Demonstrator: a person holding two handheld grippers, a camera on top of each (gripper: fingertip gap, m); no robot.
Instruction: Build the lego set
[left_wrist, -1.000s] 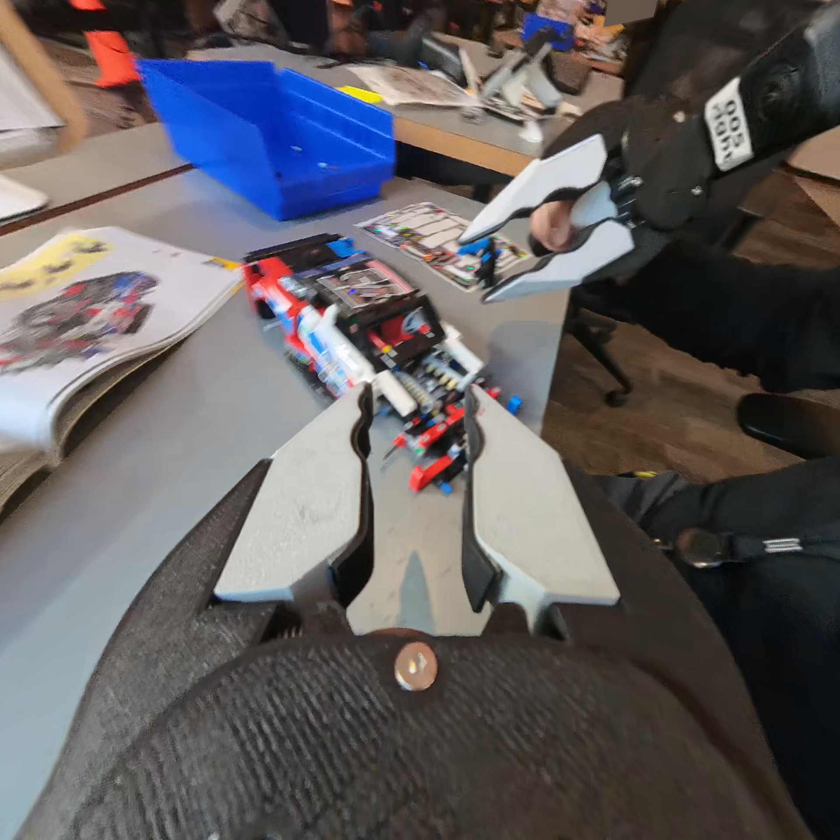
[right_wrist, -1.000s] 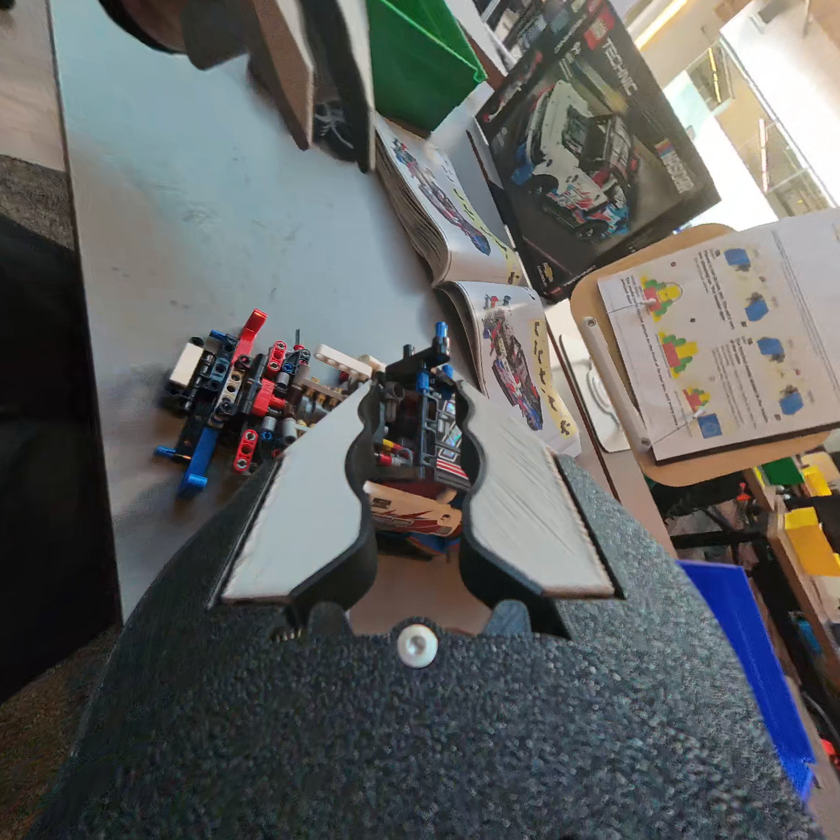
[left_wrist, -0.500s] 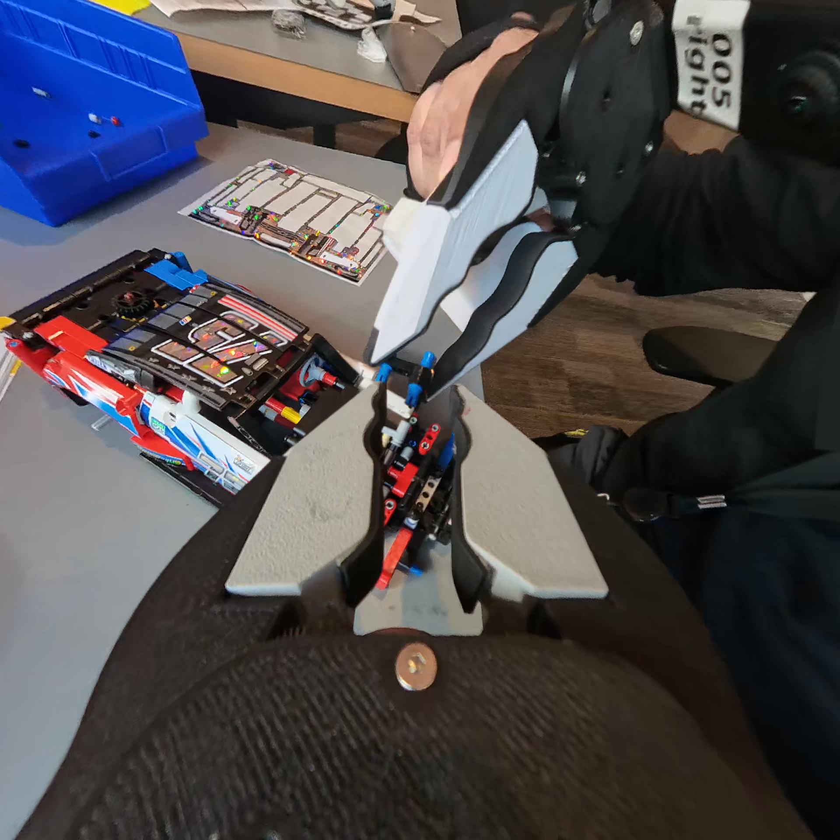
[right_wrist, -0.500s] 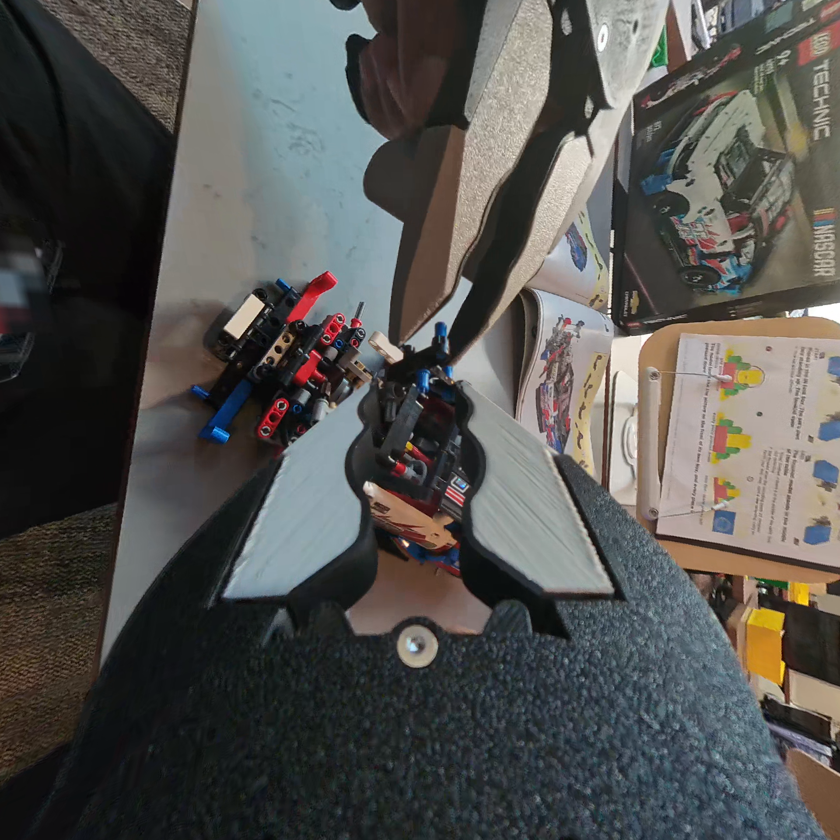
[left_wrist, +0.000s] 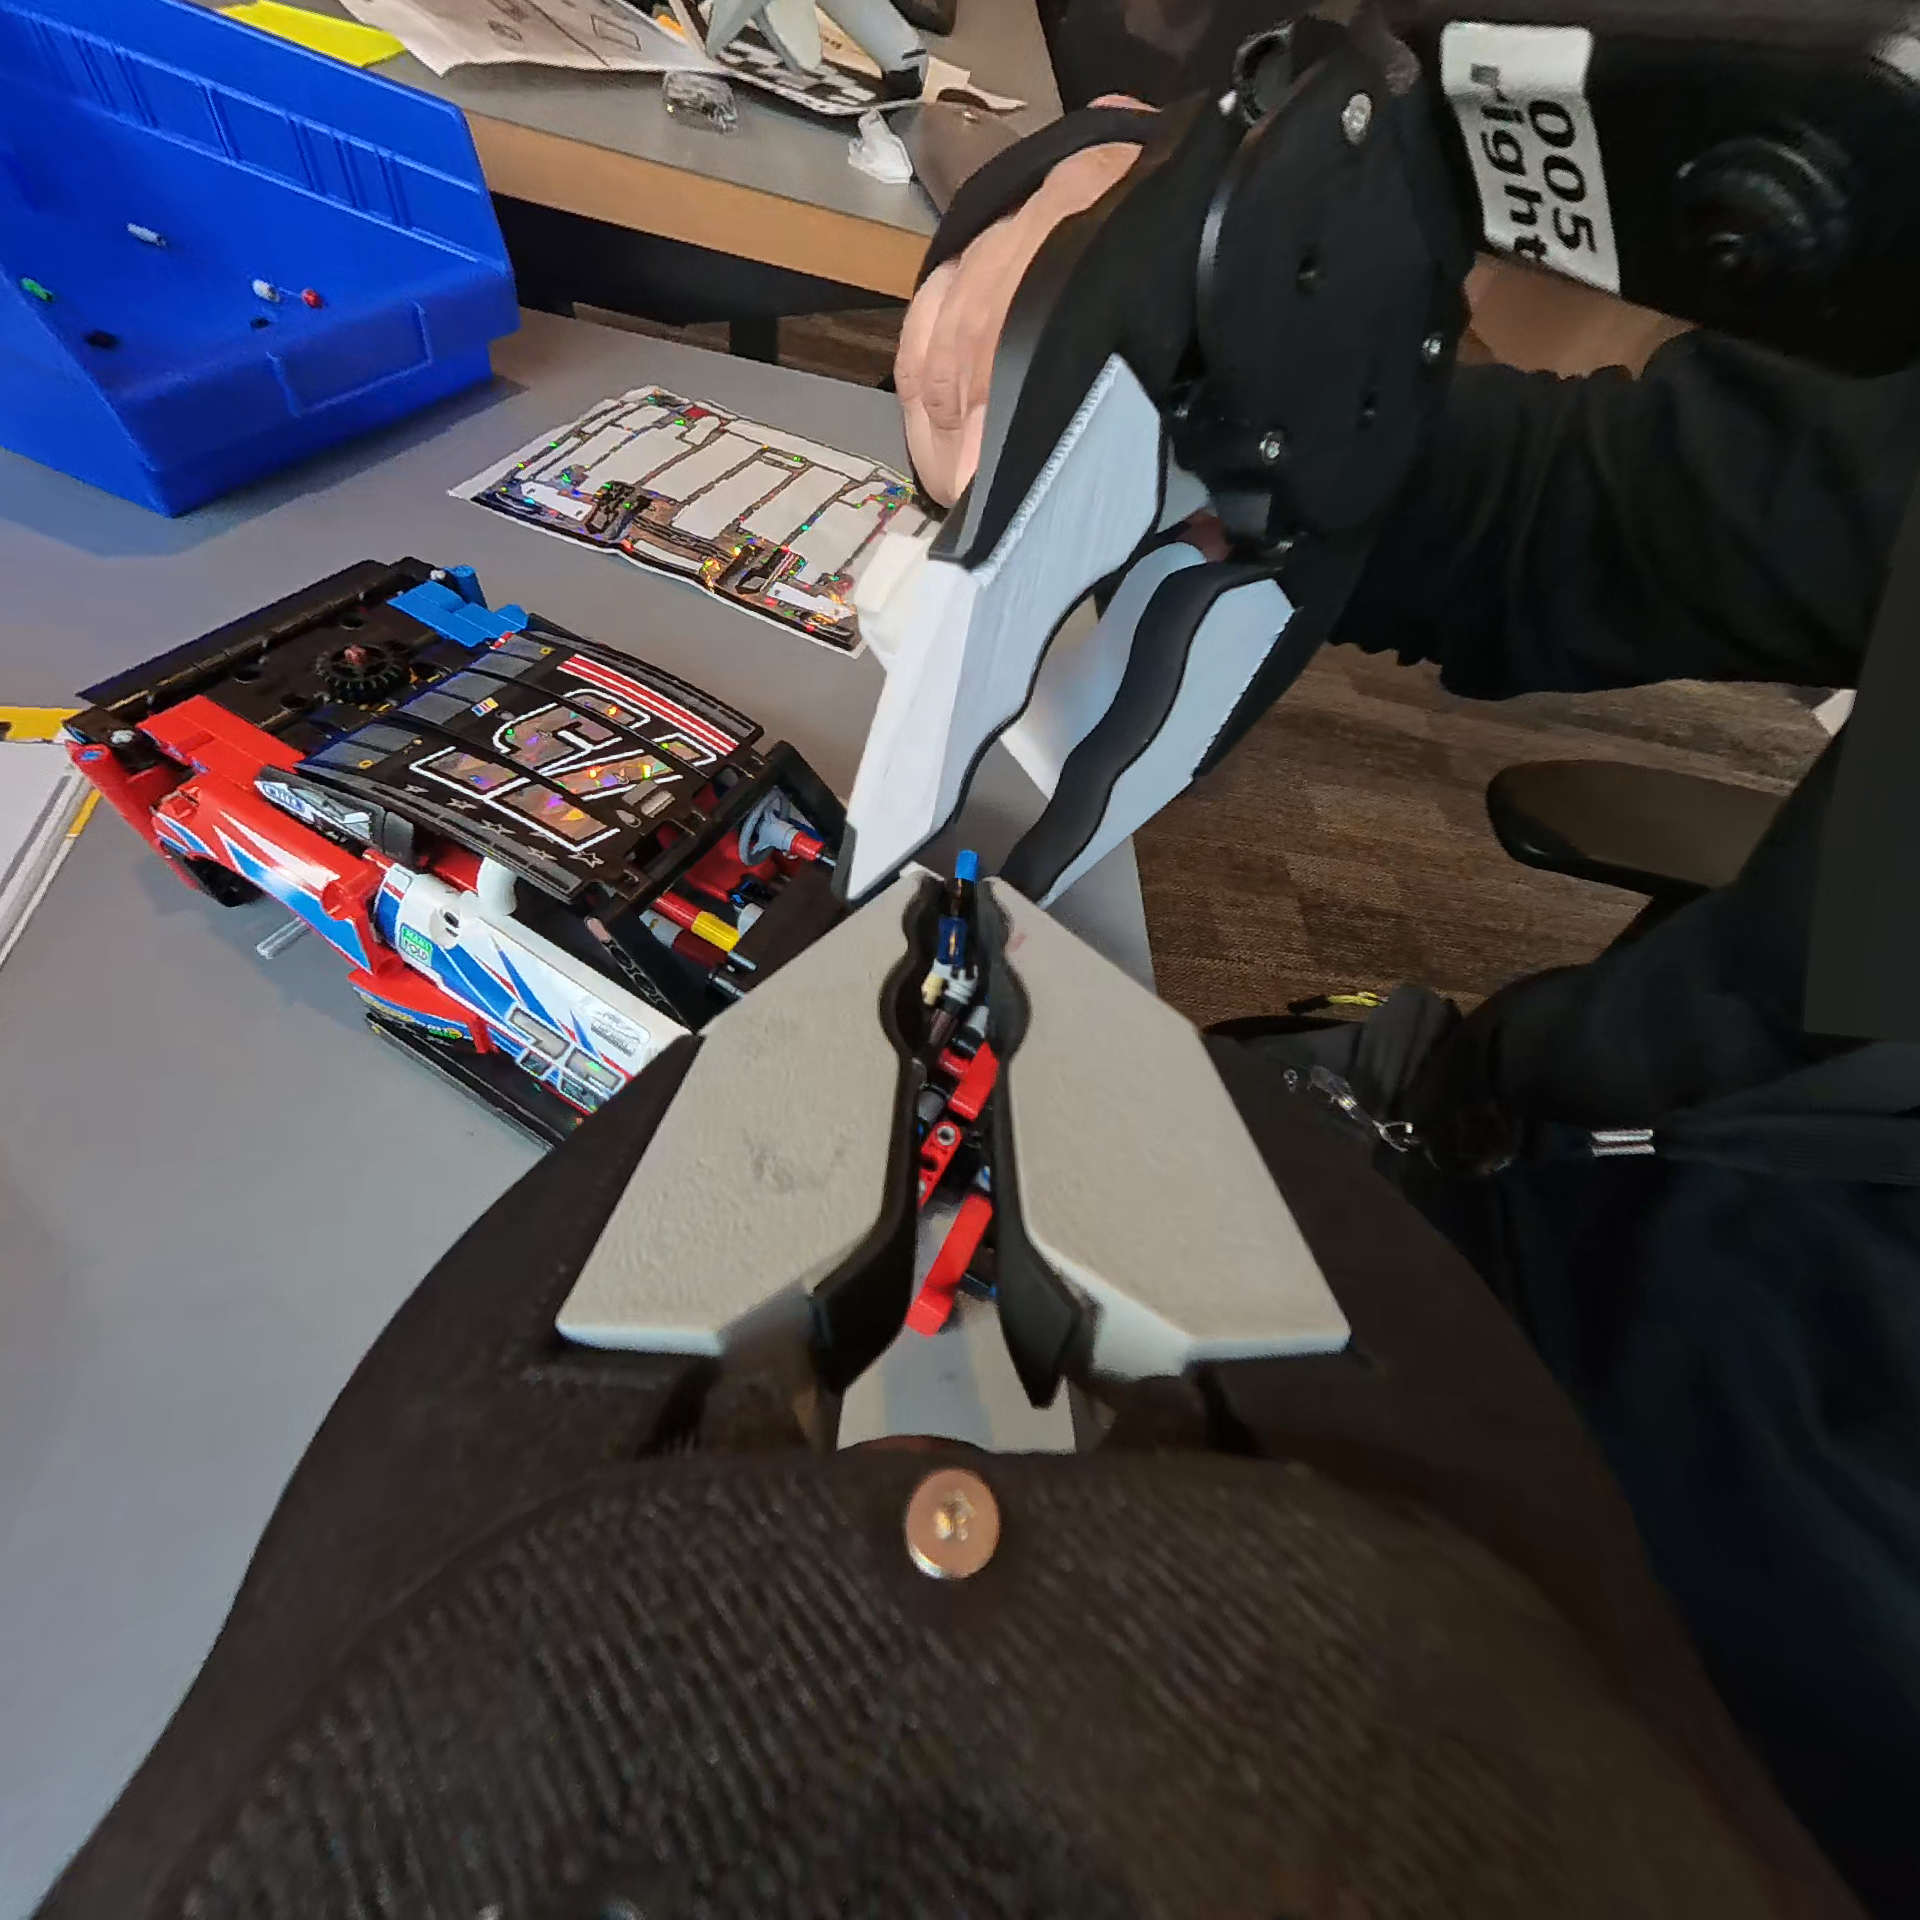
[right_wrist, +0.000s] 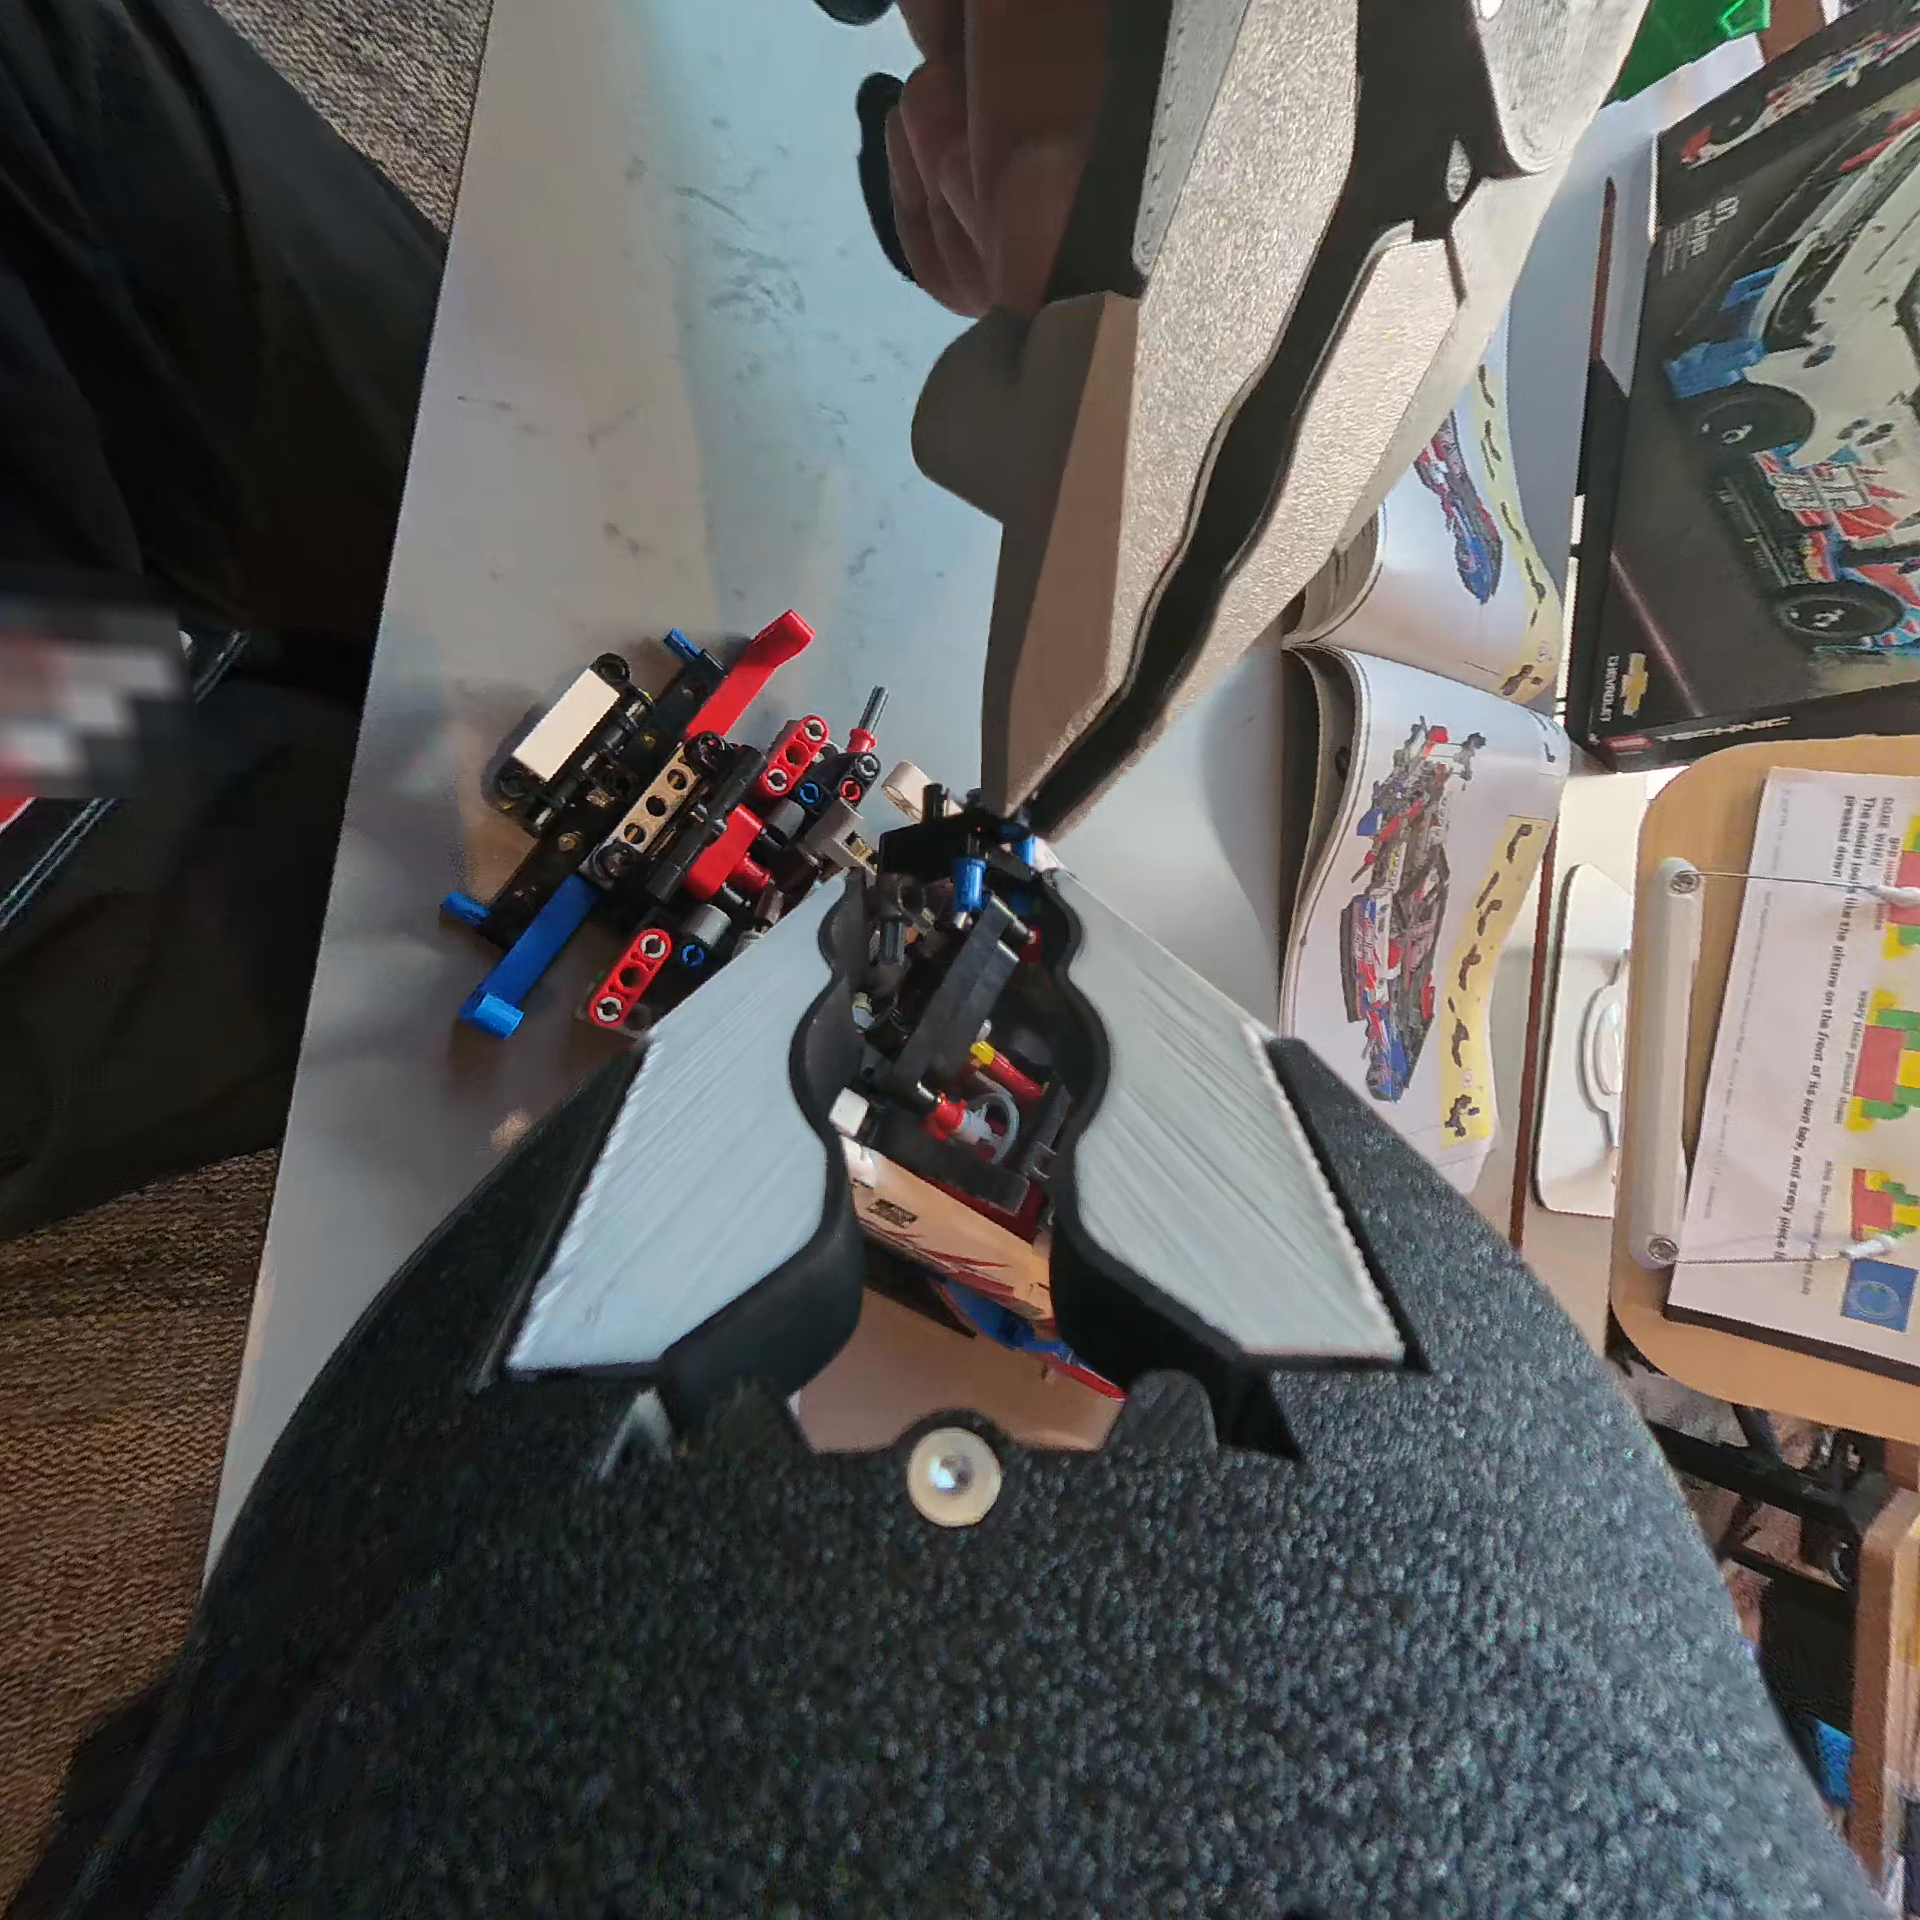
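Observation:
The red, white, blue and black Lego car (left_wrist: 468, 831) lies on the grey table (left_wrist: 208, 1247). A loose sub-assembly (right_wrist: 644, 831) of red, blue and black beams lies by its near end and shows through my left fingers (left_wrist: 956, 1091). My left gripper (left_wrist: 961, 894) is shut on a small black piece with blue pins (right_wrist: 971, 862) at the car's end; I cannot tell if that piece is joined to the car. From the right wrist the left gripper (right_wrist: 1013, 816) comes down from above. My right gripper (right_wrist: 948, 899) is open, jaws either side of the car's black end frame (right_wrist: 966, 997), tip to tip with the left gripper (left_wrist: 935, 862).
A blue bin (left_wrist: 260, 260) stands at the back left and a sticker sheet (left_wrist: 707, 499) lies behind the car. An open instruction booklet (right_wrist: 1423, 904) and the set's box (right_wrist: 1766, 364) lie beyond. The table edge (left_wrist: 1138, 935) runs just right of the grippers. The grippers are tip to tip, or close to it.
My left gripper moved in over the sub-assembly to the car's end and its jaws went from open to shut. The right gripper came down from the air to meet it.

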